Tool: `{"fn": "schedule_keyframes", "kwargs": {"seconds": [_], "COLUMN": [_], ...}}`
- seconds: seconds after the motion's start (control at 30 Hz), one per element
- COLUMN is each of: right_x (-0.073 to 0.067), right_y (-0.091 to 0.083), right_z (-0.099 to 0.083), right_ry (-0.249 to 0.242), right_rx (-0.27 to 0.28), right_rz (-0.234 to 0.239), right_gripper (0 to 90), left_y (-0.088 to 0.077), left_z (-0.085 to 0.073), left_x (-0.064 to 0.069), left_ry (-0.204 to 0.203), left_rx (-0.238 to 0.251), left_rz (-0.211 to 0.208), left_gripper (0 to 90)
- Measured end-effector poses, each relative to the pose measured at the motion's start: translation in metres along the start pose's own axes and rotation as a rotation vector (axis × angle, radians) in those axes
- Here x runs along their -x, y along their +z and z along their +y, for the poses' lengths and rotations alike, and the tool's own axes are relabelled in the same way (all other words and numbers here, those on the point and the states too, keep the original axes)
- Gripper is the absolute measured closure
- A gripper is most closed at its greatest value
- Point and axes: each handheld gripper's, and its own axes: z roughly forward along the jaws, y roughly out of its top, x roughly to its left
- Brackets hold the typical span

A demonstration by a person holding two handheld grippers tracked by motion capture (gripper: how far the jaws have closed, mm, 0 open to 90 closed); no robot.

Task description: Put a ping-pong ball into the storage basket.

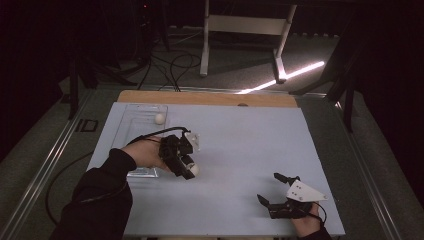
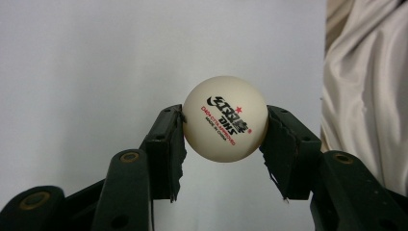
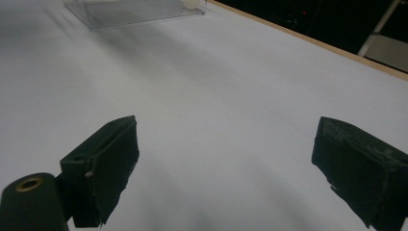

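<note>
Pale blue table, dark room behind. Your left gripper is clamped on a white ping-pong ball, pinched between both pads. Clear tray just beyond that gripper holds a second ball. Your right gripper sits jaws apart over bare table, well apart from the left.

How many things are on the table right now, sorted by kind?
White table tennis balls: 2, one clamped in the left gripper (ball), one in the tray.
Clear plastic rectangular trays: 1.
Black two-jaw grippers: 2, the left one and the open right gripper.
Total: 5.
</note>
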Motion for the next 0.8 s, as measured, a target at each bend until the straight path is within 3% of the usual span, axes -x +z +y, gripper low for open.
{"fn": "schedule_keyframes", "kwargs": {"seconds": [0.8], "right_x": [0.000], "right_y": [-0.001], "right_z": [0.000], "right_ry": [0.003], "right_rx": [0.000], "right_rz": [-0.004], "right_gripper": [9.0], "left_y": [-0.033], "left_z": [-0.009], "left_x": [0.000], "left_ry": [-0.006], "left_rx": [0.040], "left_rz": [0.053], "left_gripper": [52.1]}}
